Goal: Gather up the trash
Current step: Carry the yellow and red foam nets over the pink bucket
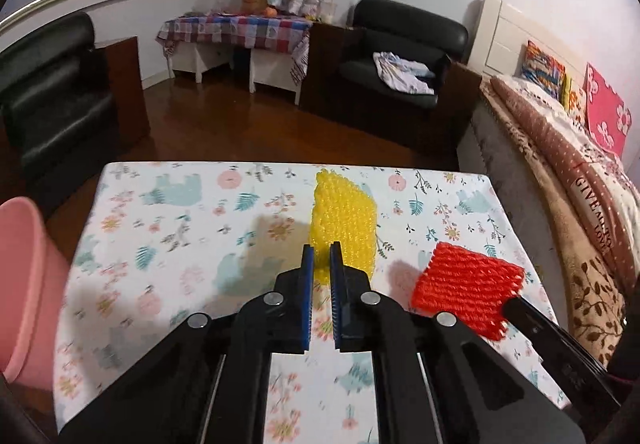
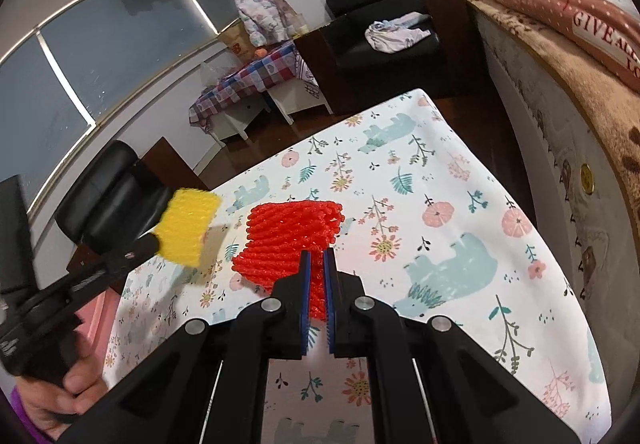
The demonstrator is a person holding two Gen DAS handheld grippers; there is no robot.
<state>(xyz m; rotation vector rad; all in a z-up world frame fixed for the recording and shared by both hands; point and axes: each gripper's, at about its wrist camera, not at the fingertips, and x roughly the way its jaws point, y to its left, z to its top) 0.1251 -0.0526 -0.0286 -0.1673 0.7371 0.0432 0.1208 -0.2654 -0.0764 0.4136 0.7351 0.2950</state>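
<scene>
Two foam nets, one yellow and one red, are seen over a worktop (image 1: 168, 211) covered with a white cloth printed with bears and flowers. Beyond the worktop, a bed (image 1: 560, 147) with a brown blanket and bright pillows is found on the right, and a black armchair (image 1: 404, 55) with a crumpled cloth on its seat is set against the far wall, beside a low bench under a checked cover. A pink bin (image 1: 28, 284) is stood off the worktop's left edge.

The yellow foam net (image 1: 344, 219) is pinched at its near end by the left tongs (image 1: 322, 256), whose blue-lined jaws are drawn nearly together on it. In the right wrist view this net is seen raised clear of the cloth, near the worktop's left edge, with its shadow thrown beneath it; the hand (image 2: 60, 384) gripping the left tool's handle is also caught there.

The red foam net (image 2: 292, 240) is clamped by the right tongs (image 2: 317, 258), the jaws being closed tight with the mesh squeezed between them. It is held over the near right part of the worktop; whether its far end touches the cloth cannot be told.
</scene>
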